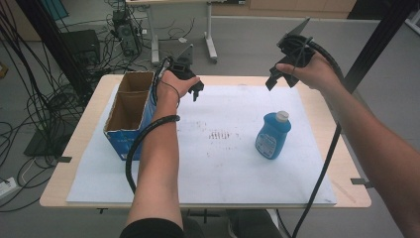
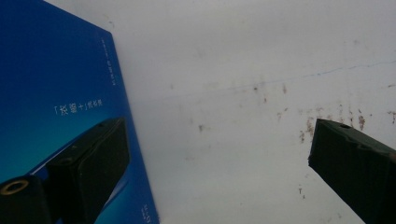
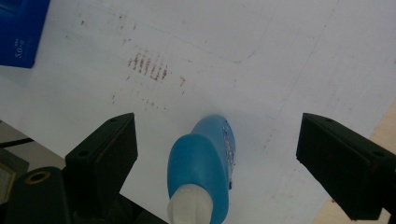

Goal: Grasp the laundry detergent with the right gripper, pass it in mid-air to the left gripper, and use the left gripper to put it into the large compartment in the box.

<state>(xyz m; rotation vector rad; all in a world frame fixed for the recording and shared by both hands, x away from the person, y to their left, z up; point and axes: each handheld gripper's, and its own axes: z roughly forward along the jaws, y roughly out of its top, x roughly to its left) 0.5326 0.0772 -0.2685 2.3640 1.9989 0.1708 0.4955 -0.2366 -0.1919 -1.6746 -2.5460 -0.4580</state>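
While the bottle (image 1: 273, 136) stands on the sheet (image 1: 223, 168), the right gripper (image 1: 282, 74) is held above it, jaws spread and empty. The left gripper (image 1: 193, 89) is held spread beside the box (image 1: 130, 106).

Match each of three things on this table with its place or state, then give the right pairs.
1. blue plastic bottle with a white cap
2. open blue cardboard box
3. right gripper

A. stands at the table's left side
B. held above the table's far edge, jaws apart, holding nothing
C. stands upright on the white sheet, right of the middle

Pairs: 1-C, 2-A, 3-B
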